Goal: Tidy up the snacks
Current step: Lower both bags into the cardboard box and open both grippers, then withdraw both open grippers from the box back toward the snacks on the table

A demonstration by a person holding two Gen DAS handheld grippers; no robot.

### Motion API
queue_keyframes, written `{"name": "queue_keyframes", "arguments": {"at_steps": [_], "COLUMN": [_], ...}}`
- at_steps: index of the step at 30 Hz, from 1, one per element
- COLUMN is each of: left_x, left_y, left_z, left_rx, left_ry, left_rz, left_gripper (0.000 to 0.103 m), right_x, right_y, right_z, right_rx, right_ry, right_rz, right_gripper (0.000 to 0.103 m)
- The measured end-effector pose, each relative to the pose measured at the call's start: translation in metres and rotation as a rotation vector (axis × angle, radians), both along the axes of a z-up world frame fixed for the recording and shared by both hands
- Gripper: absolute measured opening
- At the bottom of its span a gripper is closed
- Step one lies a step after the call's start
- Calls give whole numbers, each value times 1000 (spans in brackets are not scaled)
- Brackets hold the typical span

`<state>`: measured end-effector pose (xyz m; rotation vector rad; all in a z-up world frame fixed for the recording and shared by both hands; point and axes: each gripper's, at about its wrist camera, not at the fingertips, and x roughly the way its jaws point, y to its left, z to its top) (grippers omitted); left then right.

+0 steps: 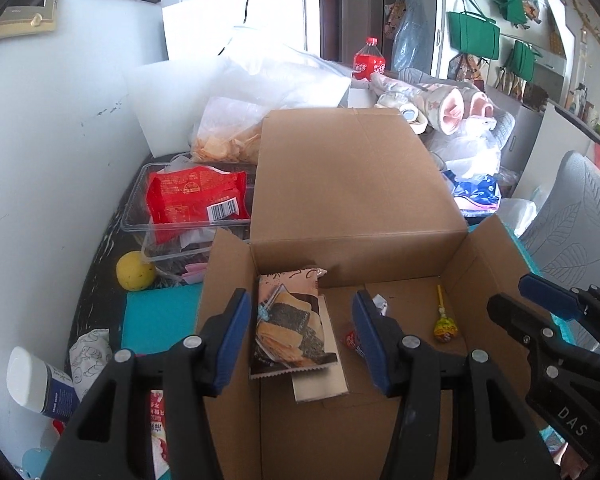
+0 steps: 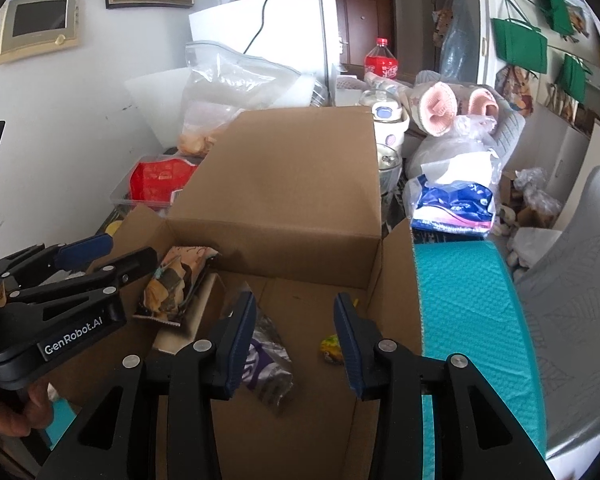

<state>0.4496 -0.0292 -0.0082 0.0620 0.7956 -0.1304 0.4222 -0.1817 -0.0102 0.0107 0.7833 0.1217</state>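
A big brown cardboard box (image 1: 356, 184) sits open on the tabletop (image 1: 100, 240), with its flaps standing up. Inside, on the left, a snack packet with a picture of crackers (image 1: 292, 320) rests on a flat pale card (image 1: 324, 380). A lollipop (image 1: 442, 326) lies on the box floor at the right, and a small red candy (image 1: 350, 339) lies in the middle. A shiny purple wrapper (image 2: 268, 364) lies there too. Left of the box, a clear plastic tray (image 1: 140, 216) holds a red snack bag (image 1: 196, 196). Behind it, a clear bag (image 1: 228, 136) holds chips. The left tool (image 1: 300, 340) and the right tool (image 2: 294, 344) hover above the box, both partly open and holding nothing.
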Motion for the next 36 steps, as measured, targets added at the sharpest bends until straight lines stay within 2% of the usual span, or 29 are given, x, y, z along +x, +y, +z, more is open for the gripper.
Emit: {"name": "queue_keyframes", "arguments": {"at_steps": [10,17,20,27,29,33,36], "left_x": [-48,-81,-97,-132,-140,-157,-169], "left_y": [-1,5,6,10,13,18,20], "left_z": [48,76,86,101,104,108,108], "left_rx": [11,-31,-33,-55,-63,-80,-86], "left_ry": [-99,-153,-181,-228,-239,-256,-267], "left_rz": [0,-17,-22,-54,-61,-70,-66], "left_gripper": [52,52,52,52,52,52,53], "right_x": [-43,-81,-98,-136,-145,-164,-179], "right_y": [-2,-1,-1,2,1,3,4], "right_z": [45,77,85,98,100,102,103], "right_rx": [-9,-23,-31,-60,-57,-58,-55], "right_ry": [-88,-160,-185,-229,-237,-250,-266], "right_rz": [-3,-2,-2,-9,-9,-12,-20], "right_gripper": [40,40,46,46,52,53,65]}}
